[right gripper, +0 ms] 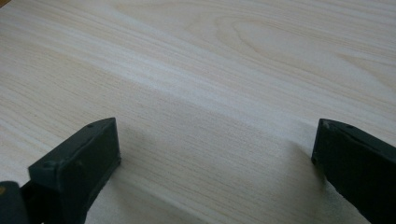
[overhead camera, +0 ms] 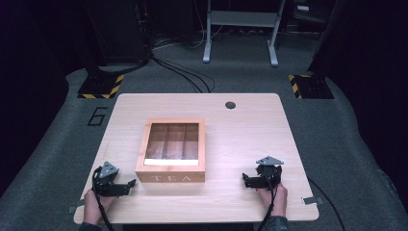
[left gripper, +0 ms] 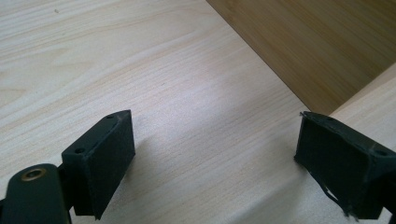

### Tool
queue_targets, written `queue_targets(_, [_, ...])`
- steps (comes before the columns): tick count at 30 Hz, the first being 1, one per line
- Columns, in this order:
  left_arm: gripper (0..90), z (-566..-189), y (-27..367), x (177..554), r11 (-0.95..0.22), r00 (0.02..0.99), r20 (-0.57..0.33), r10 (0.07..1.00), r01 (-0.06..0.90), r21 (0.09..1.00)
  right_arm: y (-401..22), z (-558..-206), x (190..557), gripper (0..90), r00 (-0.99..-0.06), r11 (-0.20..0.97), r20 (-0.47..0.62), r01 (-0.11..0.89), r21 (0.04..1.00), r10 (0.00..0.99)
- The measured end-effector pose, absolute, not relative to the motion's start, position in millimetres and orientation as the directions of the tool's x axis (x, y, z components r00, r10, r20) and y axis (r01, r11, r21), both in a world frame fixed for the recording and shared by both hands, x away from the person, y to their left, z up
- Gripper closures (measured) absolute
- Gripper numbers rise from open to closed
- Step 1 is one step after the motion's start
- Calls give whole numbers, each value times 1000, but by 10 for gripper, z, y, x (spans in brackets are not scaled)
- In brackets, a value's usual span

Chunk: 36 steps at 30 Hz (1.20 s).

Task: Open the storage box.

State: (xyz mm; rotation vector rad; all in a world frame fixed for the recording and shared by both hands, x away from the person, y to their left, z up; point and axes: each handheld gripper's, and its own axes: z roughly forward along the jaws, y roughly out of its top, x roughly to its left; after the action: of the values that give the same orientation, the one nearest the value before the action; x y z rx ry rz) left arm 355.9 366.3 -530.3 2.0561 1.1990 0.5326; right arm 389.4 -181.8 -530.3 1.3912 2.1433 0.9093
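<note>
Tea box (overhead camera: 171, 151) (lid shut) between both tools.

A lab or test room set up for recording is shown. A single pale wooden table (overhead camera: 250, 139) is placed on grey carpet (overhead camera: 57, 144), with dark surroundings on the left and right. Two black stands are set on bases marked with yellow and black warning stripes (overhead camera: 101, 86) at the far corners. Black cables (overhead camera: 185, 74) are run across the floor, a number 6 (overhead camera: 97, 116) is marked on the carpet, and a grey metal frame (overhead camera: 240, 29) is seen at the far side.
</note>
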Motion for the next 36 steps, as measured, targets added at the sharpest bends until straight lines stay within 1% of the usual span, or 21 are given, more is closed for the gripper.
queue_targets(6, [104,-5302,3665,3563,-345,497,10,868,588,731,-1819,-5303,3894,8,-405,281,0,633,721,914])
queue_targets(7, [100,-5312,3656,3563,-325,487,-2,874,587,742,-1819,-5303,3894,10,-404,280,-1,633,721,915])
queue_targets(13, [70,-5307,3661,3569,-332,499,-12,866,593,734,-1819,-5303,3895,10,-404,280,0,633,722,915])
queue_targets(14, [61,-5299,3668,3568,-346,513,-10,858,593,727,-1819,-5303,3894,10,-404,280,0,633,722,915])
queue_targets(17, [58,-5291,3664,3561,-343,517,-18,856,593,729,-1819,-5303,3894,10,-404,280,-1,633,722,915])
queue_targets(22, [48,-5226,3645,3525,-341,537,-36,843,585,736,-1819,-5303,3894,10,-404,280,-1,633,722,915])
queue_targets(28, [2,-5113,3608,3474,-327,562,-62,825,565,757,-1819,-5302,3894,15,-404,279,0,632,723,915])
queue_targets(33, [3,-5001,3552,3431,-330,597,-68,799,531,781,-1819,-5303,3894,15,-404,280,-1,631,723,915])
queue_targets(36, [42,-4964,3542,3433,-324,613,-78,787,516,793,-1819,-5303,3895,15,-404,279,0,632,723,915])
